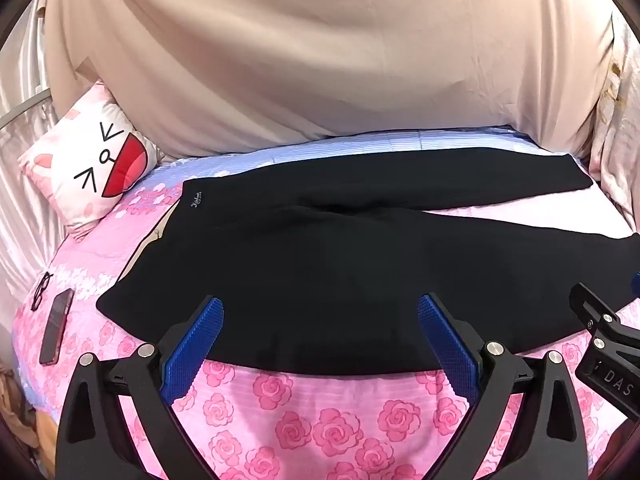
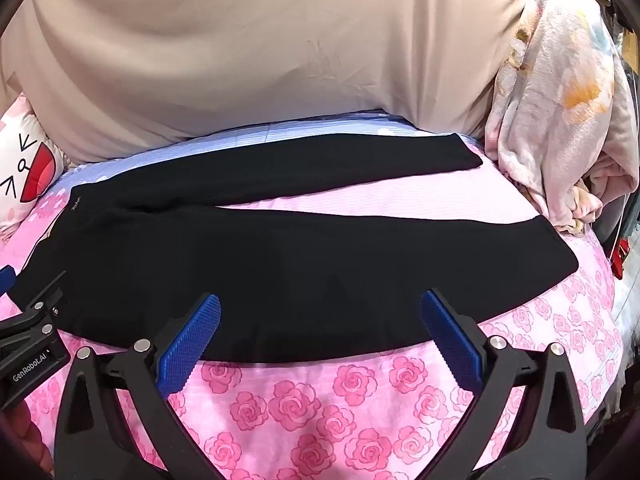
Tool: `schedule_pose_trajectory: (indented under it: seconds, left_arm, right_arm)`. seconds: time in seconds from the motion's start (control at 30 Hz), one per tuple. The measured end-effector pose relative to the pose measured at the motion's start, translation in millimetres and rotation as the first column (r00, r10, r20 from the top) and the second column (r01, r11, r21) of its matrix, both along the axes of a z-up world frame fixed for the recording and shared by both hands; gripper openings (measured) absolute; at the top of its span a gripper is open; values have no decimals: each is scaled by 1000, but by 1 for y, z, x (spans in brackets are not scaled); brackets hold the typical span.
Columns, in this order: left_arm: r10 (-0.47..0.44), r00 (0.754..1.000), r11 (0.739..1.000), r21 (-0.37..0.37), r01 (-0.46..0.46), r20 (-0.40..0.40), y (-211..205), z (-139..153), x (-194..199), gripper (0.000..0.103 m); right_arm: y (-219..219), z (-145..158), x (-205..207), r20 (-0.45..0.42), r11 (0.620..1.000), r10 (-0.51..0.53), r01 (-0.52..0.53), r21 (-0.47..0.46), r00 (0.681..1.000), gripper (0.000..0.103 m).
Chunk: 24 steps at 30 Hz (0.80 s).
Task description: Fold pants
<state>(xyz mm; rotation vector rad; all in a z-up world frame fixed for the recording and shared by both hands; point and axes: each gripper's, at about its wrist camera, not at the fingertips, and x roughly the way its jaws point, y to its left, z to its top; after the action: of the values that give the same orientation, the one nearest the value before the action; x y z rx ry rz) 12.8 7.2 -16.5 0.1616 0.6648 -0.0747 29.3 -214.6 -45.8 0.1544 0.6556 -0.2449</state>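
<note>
Black pants point(image 1: 320, 256) lie flat on a pink rose-print bed sheet point(image 1: 304, 420), waist at the left, two legs spread to the right in a V. They also show in the right wrist view point(image 2: 304, 264). My left gripper point(image 1: 320, 312) is open and empty, hovering over the near edge of the pants by the waist end. My right gripper point(image 2: 320, 312) is open and empty over the near leg. The right gripper's body shows at the right edge of the left wrist view point(image 1: 608, 344). The left gripper's body shows at the left edge of the right wrist view point(image 2: 32, 340).
A cat-face pillow point(image 1: 92, 172) sits at the back left. A phone point(image 1: 56, 326) and glasses point(image 1: 42, 290) lie on the sheet at the left. A beige curtain point(image 1: 320, 60) hangs behind the bed. A crumpled blanket point(image 2: 560, 120) is piled at the right.
</note>
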Motion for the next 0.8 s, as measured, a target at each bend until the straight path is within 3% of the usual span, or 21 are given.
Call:
schedule_pose_trajectory:
  seconds: [0.8]
  left_arm:
    - [0,1000,1000,9,0,-5,-9,5,-2,96]
  right_arm:
    - [4,-1,-12,7,1000,3,-3,-17,1000,98]
